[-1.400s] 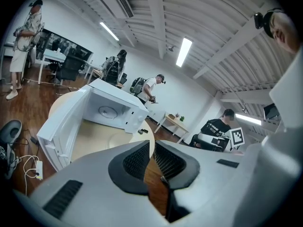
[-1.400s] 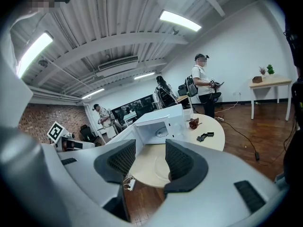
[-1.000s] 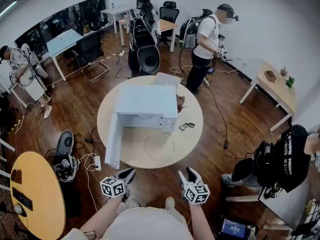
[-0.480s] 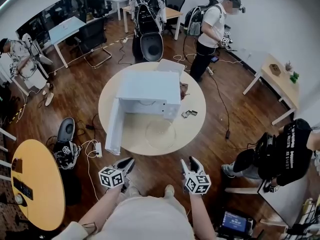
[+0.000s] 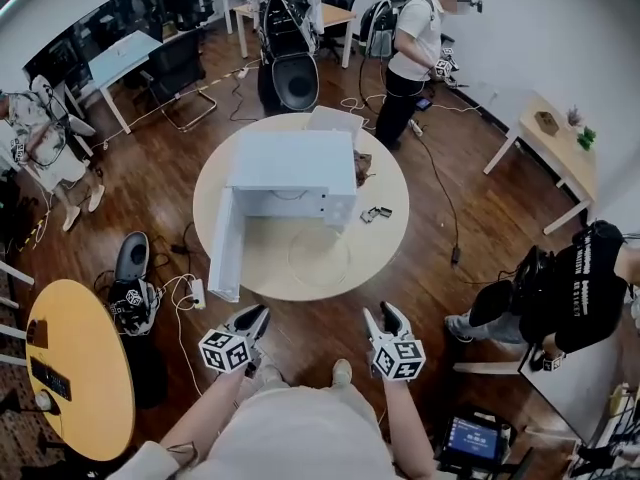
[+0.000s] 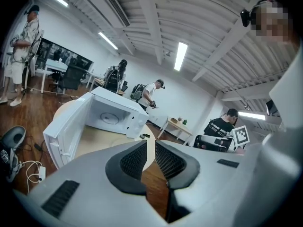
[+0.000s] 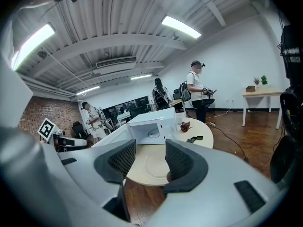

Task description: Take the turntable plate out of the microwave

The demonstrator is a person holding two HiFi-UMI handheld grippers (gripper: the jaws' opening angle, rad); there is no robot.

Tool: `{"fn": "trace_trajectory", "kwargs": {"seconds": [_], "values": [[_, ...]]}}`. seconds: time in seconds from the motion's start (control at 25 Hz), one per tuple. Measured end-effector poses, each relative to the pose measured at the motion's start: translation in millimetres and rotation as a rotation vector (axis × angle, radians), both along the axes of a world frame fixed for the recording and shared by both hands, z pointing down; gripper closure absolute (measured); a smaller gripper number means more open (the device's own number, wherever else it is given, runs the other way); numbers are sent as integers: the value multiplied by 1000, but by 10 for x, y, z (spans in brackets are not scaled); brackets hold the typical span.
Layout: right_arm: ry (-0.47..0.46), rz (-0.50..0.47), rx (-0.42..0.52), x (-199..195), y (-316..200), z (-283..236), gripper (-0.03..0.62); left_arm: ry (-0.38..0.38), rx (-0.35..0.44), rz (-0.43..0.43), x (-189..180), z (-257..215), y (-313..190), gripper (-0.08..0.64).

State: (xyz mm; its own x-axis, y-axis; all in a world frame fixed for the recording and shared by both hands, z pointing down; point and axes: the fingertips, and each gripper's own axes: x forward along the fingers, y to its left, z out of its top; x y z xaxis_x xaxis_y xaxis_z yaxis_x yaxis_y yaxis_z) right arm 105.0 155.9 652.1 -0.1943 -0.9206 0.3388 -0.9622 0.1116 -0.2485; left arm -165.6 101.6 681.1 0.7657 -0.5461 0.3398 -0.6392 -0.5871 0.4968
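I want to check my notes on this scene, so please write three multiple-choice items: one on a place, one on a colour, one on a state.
1. Where is the plate relative to the microwave?
A. inside it
B. on the table, in front of it
C. on top of it

2. What colour is the microwave?
A. black
B. red
C. white

3. How is the microwave's door?
A. open
B. shut
C. taken off and laid flat

Answers:
1 B: the clear plate lies flat on the table just before the open cavity.
2 C: its whole body is white.
3 A: the door stands swung out toward the table's edge, and the cavity shows in both gripper views.
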Motion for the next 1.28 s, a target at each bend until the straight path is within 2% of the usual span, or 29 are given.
{"fn": "trace_trajectory", "kwargs": {"seconds": [0.12,0.32,0.6,0.84,1.28], "values": [[3,-59,12,-103,14,-19,396,-1,28,1,18,-43,-18,515],[28,-161,15,-339,79,-3,396,33,30,-3,18,-39,18,514],[60,-171,20,-301,55,-14,396,44,31,-21,29,-22,37,514],[90,-190,14,-252,33,28,396,84,32,-37,49,-38,48,514],[91,-167,-11,-45,67,0,396,97,-23,-2,304,13,49,514]]}}
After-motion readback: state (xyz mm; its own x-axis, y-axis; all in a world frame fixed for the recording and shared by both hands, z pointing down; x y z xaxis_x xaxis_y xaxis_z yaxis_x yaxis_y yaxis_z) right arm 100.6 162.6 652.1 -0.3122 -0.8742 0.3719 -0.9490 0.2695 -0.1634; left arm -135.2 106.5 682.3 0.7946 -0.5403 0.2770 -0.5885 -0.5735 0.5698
